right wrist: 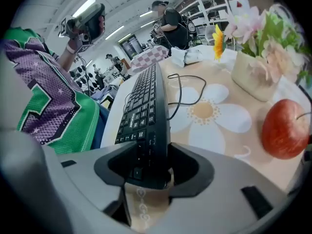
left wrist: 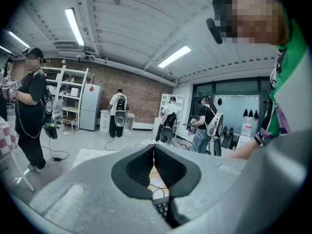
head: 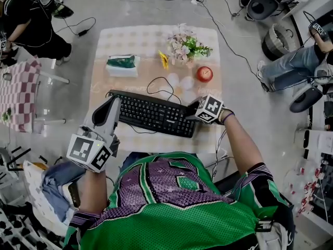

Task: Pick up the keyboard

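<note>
So the keyboard (head: 153, 113) is lying flat on the table (head: 99, 77), near the front edge, long side running left to right and a bit skewed. I'll place everything else off it.

The right gripper (head: 193, 112) comes in at the keyboard's right end, angled down. In the right gripper view the right gripper (right wrist: 146, 172) has that end of the keyboard (right wrist: 144, 106) sitting right between its jaws. They're only as far apart as the keyboard is thick, and the pads look pressed against it on both sides. From the head view the keyboard looks like it's lying on the cloth.

The left gripper (head: 113, 104) is at the keyboard's left end, pointing roughly level. Its own view shows the left gripper (left wrist: 154, 162) with the jaws pinched fully together and nothing in them. You can see a few keys below through the gap. I can't tell if it touches the keyboard.

Behind the keyboard, the cable (head: 158, 85) loops across the cloth. Further back on the right is an apple (head: 204, 74), well clear of the keys. Behind the keyboard's middle is a vase of flowers (head: 184, 48), with a yellow flower (head: 164, 60) just left of it. A green packet (head: 123, 64) sits behind the keyboard's left end.
</note>
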